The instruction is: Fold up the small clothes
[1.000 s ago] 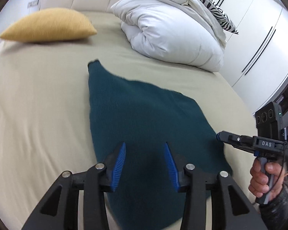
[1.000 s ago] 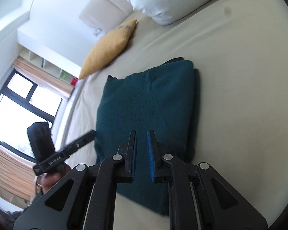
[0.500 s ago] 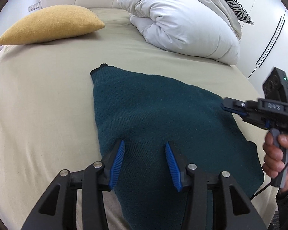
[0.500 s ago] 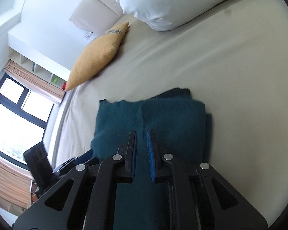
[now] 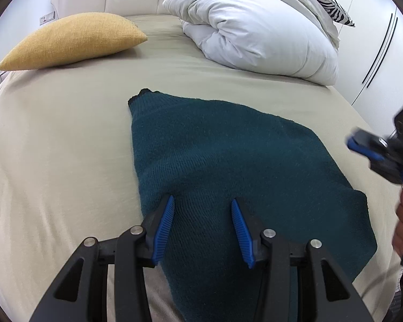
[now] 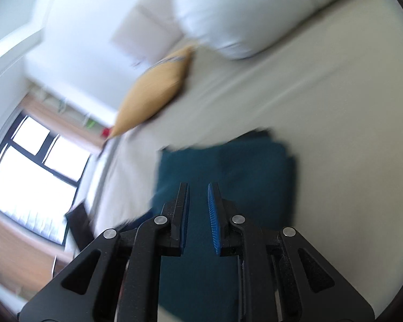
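Note:
A dark teal knitted garment (image 5: pixel 228 166) lies folded flat on the beige bed sheet (image 5: pixel 53 147). My left gripper (image 5: pixel 202 206) is open and empty, hovering over the garment's near edge. My right gripper (image 6: pixel 198 187) is partly open with nothing between its jaws, above the garment (image 6: pixel 241 171); this view is motion-blurred. The right gripper also shows at the right edge of the left wrist view (image 5: pixel 362 147), beside the garment's right side, held by a hand.
A yellow cushion (image 5: pixel 72 40) lies at the back left of the bed, a bunched white duvet (image 5: pixel 260 32) at the back right. White wardrobe doors (image 5: pixel 384 53) stand to the right. A window (image 6: pixel 32 161) is on the left of the right wrist view.
The right gripper's jaws have opened from nearly shut, and it has moved away to the right of the garment. The left gripper has pulled back a little, still open.

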Tool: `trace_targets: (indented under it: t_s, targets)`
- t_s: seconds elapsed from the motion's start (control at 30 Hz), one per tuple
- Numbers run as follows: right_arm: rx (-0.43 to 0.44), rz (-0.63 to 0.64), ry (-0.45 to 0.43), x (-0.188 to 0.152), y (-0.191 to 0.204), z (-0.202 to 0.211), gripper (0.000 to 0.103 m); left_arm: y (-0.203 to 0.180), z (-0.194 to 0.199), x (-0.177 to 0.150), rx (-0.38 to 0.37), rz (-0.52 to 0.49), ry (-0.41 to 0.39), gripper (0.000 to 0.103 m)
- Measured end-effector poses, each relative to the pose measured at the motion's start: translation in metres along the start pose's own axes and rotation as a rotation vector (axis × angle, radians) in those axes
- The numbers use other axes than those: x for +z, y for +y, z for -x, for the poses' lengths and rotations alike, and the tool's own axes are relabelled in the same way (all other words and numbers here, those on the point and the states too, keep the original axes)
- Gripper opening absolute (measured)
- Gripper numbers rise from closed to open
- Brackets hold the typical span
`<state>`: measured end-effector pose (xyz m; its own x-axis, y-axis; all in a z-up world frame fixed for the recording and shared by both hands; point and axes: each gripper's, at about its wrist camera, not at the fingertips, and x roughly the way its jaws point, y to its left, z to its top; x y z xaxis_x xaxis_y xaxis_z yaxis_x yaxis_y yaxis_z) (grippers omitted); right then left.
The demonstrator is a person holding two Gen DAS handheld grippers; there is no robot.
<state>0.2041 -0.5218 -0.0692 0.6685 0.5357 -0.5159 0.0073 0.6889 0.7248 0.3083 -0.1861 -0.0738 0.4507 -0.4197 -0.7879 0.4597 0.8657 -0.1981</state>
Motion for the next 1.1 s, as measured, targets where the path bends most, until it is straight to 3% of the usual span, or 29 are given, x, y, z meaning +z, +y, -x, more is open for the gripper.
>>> trace_targets:
  t_s: [0.1,0.23,0.47,0.63,0.73,0.8,0.87,0.9,1.1]
  targets:
    - [0.048,0.071,0.115,-0.032,0.015,-0.006,0.015,-0.001,-0.001,0.0,0.006,0.0,-0.001,0.048]
    - [-0.016,0.077,0.239,-0.081,-0.006,-0.022,0.015,-0.001,-0.002,0.001,0.009,-0.004,0.003,0.048]
    - [0.053,-0.038,0.169,-0.105,-0.052,0.023,0.013,0.0,-0.003,-0.001,0.009,-0.011,-0.002,0.048]
    - [-0.005,-0.009,0.143,-0.106,-0.044,0.057,0.013,0.007,0.0,-0.001,-0.019,0.005,-0.01,0.048]
    - [-0.076,0.011,0.073,-0.1,-0.04,0.082,0.019,0.017,0.012,-0.004,-0.05,0.058,-0.042,0.049]
    - [-0.116,-0.011,0.028,-0.092,-0.045,0.093,0.028,0.03,0.027,-0.01,-0.032,0.128,-0.071,0.062]
    - [-0.123,-0.024,0.01,-0.085,-0.048,0.095,0.05,0.043,0.044,-0.016,-0.026,0.199,-0.123,0.062]
    - [-0.127,-0.029,0.002,-0.08,-0.048,0.093,0.054,0.049,0.049,-0.017,-0.033,0.227,-0.14,0.062]
    - [-0.104,-0.088,0.027,-0.047,-0.05,0.051,0.054,0.06,0.031,-0.018,-0.154,0.317,-0.041,0.063]
